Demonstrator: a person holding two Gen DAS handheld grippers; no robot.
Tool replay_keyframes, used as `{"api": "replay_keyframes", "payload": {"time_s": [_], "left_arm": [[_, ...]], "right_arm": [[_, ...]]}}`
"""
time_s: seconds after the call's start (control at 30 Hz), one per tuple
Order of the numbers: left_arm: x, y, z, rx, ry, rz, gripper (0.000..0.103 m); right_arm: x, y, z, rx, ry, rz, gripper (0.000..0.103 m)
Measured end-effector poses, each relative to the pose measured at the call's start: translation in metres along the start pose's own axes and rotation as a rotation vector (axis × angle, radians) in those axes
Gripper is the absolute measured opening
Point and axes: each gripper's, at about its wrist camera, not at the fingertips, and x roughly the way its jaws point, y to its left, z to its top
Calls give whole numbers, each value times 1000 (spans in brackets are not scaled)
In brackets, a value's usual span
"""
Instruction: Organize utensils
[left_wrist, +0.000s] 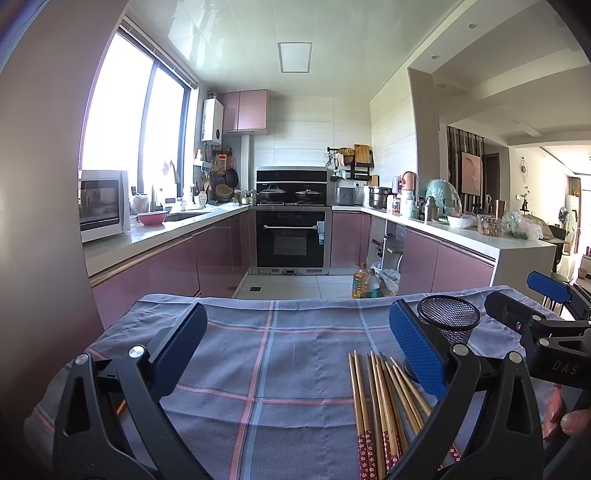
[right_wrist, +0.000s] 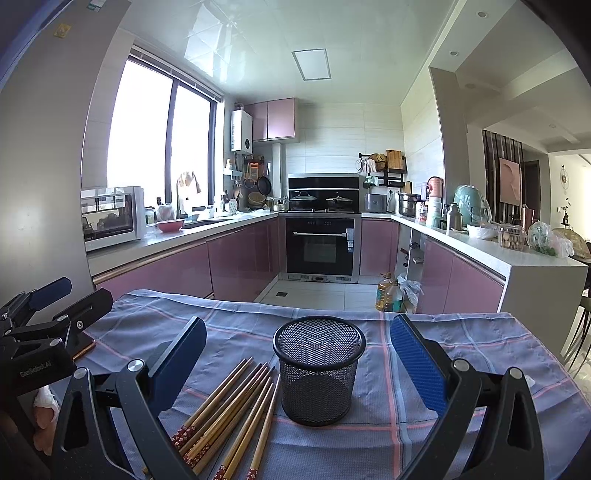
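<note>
Currently both tools, left tool (left_wrist: 295, 332) and right tool (right_wrist: 297, 341), gape empty; chopsticks (right_wrist: 229, 410) beside the mesh cup (right_wrist: 319, 369) could scatter, or a careless nudge tip it.

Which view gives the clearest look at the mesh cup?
The right wrist view: the mesh cup stands whole and upright between the open right tongs, beside the chopsticks. In the left wrist view only its rim and upper wall show, behind a finger of the left tongs.
</note>
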Motion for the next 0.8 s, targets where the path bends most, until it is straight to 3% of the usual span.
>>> {"api": "replay_keyframes", "payload": {"time_s": [0.8], "left_arm": [[7, -5, -2, 3, -11, -16, 97]], "right_arm": [[-1, -4, 0, 14, -10, 2, 97]]}}
